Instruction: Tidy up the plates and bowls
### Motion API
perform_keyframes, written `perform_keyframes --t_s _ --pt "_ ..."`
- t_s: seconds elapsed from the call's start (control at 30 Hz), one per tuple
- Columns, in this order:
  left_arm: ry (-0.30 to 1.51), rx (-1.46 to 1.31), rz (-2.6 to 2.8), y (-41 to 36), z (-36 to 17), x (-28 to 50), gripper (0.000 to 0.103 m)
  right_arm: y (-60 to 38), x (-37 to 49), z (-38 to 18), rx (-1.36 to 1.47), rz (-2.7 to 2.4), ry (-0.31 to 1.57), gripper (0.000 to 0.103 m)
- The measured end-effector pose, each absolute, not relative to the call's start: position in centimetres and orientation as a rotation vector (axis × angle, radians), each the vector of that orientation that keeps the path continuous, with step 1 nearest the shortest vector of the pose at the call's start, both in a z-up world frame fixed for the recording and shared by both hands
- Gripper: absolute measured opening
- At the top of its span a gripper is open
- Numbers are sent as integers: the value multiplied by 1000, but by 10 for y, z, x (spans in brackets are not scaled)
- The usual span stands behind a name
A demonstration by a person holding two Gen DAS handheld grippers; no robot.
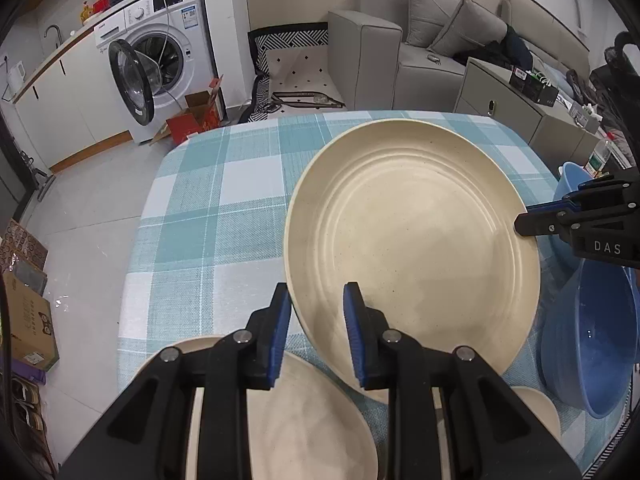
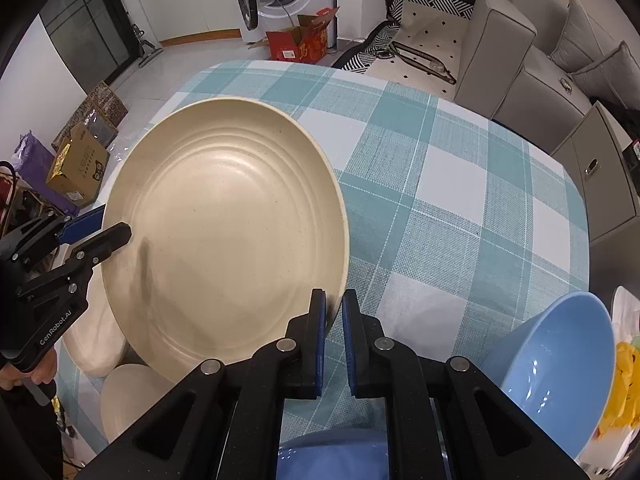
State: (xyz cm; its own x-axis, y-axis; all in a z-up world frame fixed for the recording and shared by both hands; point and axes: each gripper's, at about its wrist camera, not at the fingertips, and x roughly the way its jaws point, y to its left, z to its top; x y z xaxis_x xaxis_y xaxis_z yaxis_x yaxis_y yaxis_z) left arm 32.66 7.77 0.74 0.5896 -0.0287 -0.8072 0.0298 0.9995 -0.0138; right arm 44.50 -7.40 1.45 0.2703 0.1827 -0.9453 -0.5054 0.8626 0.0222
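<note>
both tongs, left tongs [image 1: 317, 334] and right tongs [image 2: 334, 344], clamped on opposite rims of the cream plate [image 1: 412, 240], lifted clear of the table [image 1: 208, 216]; other plates [image 1: 312, 420] below and blue bowls [image 2: 556, 364] beside remain unsorted.

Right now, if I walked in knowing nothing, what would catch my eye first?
A big cream plate held over a blue-checked tablecloth, pinched at opposite edges by the left gripper and the right gripper. More cream plates lie below it, and blue bowls sit at the table's edge.
</note>
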Motion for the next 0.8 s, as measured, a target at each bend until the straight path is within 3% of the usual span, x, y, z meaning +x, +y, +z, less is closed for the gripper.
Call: perform_keyframes --t_s 0.8 --pt "828 2 -16 75 52 262 25 -84 380 73 -335 508 1087 9"
